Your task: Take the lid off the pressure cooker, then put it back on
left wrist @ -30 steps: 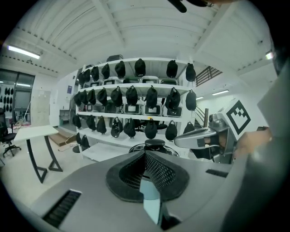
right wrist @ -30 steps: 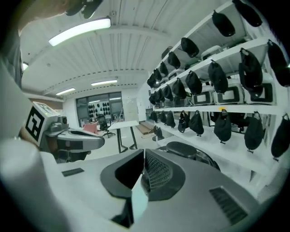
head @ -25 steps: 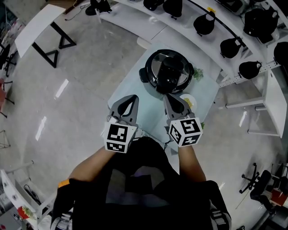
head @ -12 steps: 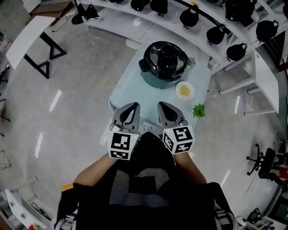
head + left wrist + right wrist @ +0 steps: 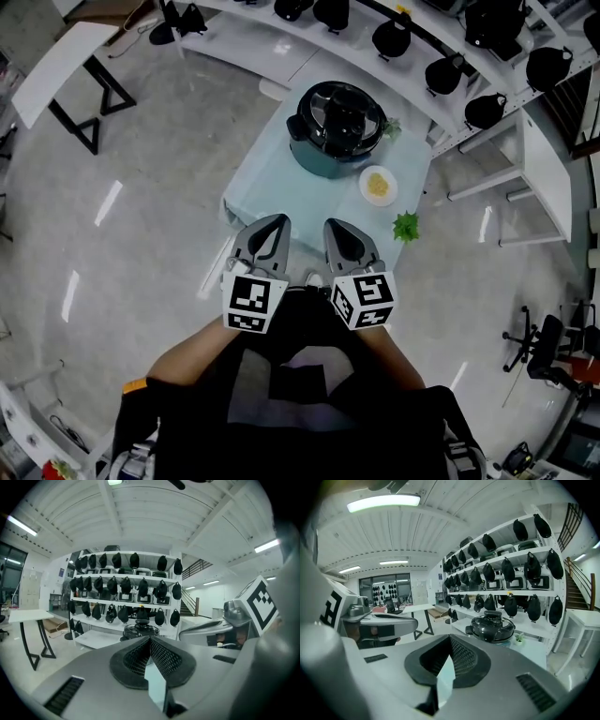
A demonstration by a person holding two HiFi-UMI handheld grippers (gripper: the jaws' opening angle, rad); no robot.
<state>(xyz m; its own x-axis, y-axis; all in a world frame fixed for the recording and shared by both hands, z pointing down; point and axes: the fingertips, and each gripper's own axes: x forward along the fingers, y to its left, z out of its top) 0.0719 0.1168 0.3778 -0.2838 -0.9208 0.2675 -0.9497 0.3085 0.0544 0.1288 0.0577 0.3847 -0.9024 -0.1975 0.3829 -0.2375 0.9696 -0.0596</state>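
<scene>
Your lid point(image 5: 342, 117) sits on the cooker point(image 5: 319, 161), upper centre of the head view, on the table point(image 5: 272, 192). Your left gripper point(image 5: 270, 225) and right gripper point(image 5: 337, 228) are both clenched on nothing, mid-frame, well apart from it. Nothing shows whether the lift is ahead or finished

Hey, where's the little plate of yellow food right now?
Head view, upper middle: the plate sits on the pale blue table, just right of the pressure cooker.
</scene>
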